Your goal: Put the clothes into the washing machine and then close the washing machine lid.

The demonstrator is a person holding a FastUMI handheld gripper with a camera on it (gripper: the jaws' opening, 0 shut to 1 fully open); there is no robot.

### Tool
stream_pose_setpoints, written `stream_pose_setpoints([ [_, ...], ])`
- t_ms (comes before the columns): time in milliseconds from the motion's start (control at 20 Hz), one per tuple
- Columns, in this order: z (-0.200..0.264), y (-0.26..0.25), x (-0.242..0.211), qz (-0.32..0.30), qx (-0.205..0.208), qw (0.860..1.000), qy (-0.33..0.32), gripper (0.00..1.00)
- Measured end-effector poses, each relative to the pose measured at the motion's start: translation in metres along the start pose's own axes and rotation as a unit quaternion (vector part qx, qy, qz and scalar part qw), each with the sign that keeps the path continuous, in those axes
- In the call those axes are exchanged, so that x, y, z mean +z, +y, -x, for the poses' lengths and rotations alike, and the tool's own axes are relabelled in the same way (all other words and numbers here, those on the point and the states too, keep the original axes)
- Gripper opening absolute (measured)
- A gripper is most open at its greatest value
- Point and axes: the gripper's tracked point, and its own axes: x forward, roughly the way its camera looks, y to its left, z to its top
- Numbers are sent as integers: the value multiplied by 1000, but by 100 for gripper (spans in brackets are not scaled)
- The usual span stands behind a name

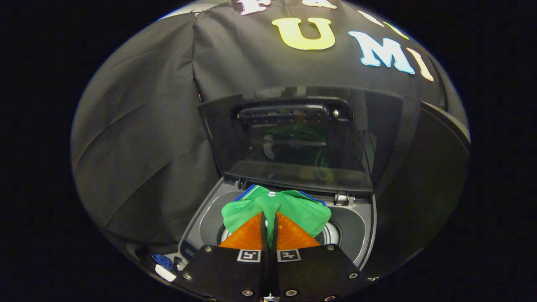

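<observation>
Green cloth of a garment (pixel 293 212) is pinched between the gripper's (pixel 269 218) nearly closed fingers, hanging bunched over the round drum opening of the washing machine (pixel 356 226). Behind that opening, the machine's dark glass lid (pixel 293 138) stands raised against the booth wall.

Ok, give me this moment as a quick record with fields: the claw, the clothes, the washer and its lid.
claw: fingers close together, pinching a fold of the green garment
garment: bunched over the washer's drum opening, hanging from the fingers just ahead
washer: top-loader, grey rim around the opening
lid: open, standing upright behind the opening
task state: garment not yet released, lid not yet closed
</observation>
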Motion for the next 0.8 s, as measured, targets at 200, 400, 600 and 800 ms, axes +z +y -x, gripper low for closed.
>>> stream_pose_setpoints([
  [200, -11, -4, -33, -15, -11, 999, 43, 3],
  [400, -14, -8, -54, -21, -15, 997, 75, 7],
  [600, -11, -17, -68, -10, -31, 996, 84, 23],
  [800, -7, -20, -73, -6, -41, 996, 84, 65],
])
